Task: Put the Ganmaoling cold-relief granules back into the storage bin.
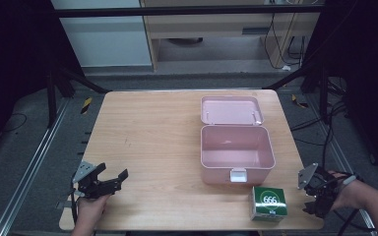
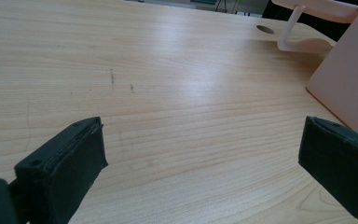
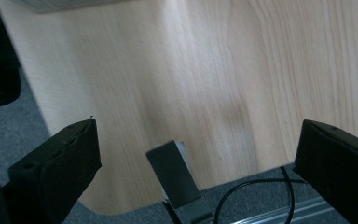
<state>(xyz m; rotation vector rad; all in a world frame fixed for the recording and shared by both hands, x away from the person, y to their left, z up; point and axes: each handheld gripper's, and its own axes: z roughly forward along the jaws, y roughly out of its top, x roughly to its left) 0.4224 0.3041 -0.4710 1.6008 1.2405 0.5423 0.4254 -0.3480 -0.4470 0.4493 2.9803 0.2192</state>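
From the high view you see the whole wooden worktop (image 1: 152,142): an open pink box (image 1: 236,152) stands right of centre with its lid (image 1: 231,109) folded back flat behind it, and a green carton marked 666 (image 1: 268,203) stands just in front of the box, near the worktop's near edge. Your left tool (image 1: 109,178) rests at the near left corner, held by your left hand (image 1: 89,209), with its jaws spread wide and pointing toward the box. Your right tool (image 1: 315,194) hangs just off the near right edge, beside the carton but apart from it, gripped by your right hand (image 1: 347,191). The left gripper view adds what the high view cannot: bare wood grain with faint scratches between the two widely parted jaws, nothing held, and the pink box's side wall (image 2: 349,88) rising at far right. The right gripper view looks down over the worktop's rounded corner (image 3: 177,93) to grey floor (image 3: 9,135), a metal bracket (image 3: 177,179) and a black cable (image 3: 256,191); its jaws likewise stand wide apart and hold nothing.
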